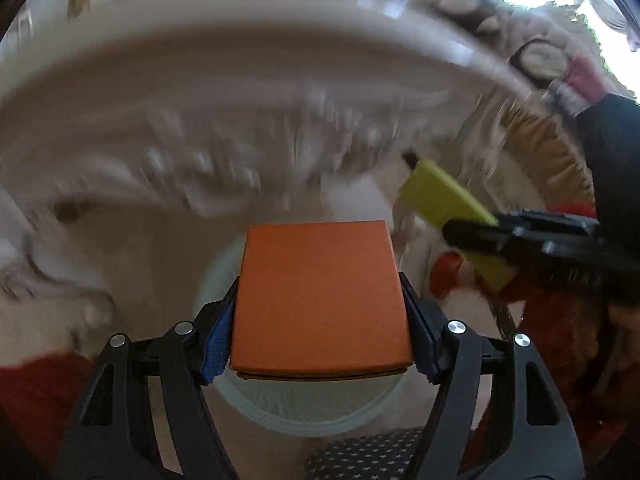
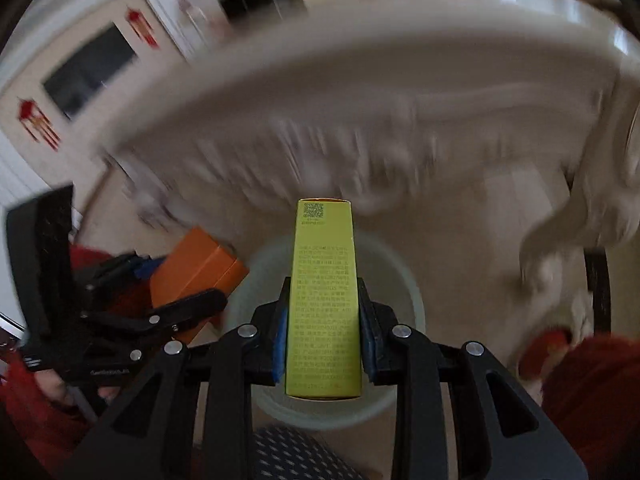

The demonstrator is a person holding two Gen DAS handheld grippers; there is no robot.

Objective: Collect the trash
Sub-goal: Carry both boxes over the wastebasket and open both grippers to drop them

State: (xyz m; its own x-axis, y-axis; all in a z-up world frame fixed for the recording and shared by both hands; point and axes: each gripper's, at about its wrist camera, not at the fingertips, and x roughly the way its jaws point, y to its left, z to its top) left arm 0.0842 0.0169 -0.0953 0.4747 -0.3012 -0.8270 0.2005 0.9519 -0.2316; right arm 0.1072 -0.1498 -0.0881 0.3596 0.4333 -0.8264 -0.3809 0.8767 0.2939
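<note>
My left gripper (image 1: 320, 312) is shut on a flat orange box (image 1: 320, 300), held above a pale round bin (image 1: 312, 412) on the floor. My right gripper (image 2: 323, 320) is shut on a tall yellow-green carton (image 2: 323, 300) with small print, also above the bin (image 2: 400, 280). The left wrist view shows the right gripper (image 1: 520, 236) with the yellow-green carton (image 1: 436, 196) at the right. The right wrist view shows the left gripper (image 2: 160, 304) with the orange box (image 2: 192, 268) at the left.
A white ornate table (image 1: 240, 80) looms blurred above the bin; it also shows in the right wrist view (image 2: 360, 100). A dark star-patterned fabric (image 1: 360, 456) lies at the bottom. Red sleeves (image 2: 592, 392) flank the view. A white door with a dark panel (image 2: 88, 72) stands far left.
</note>
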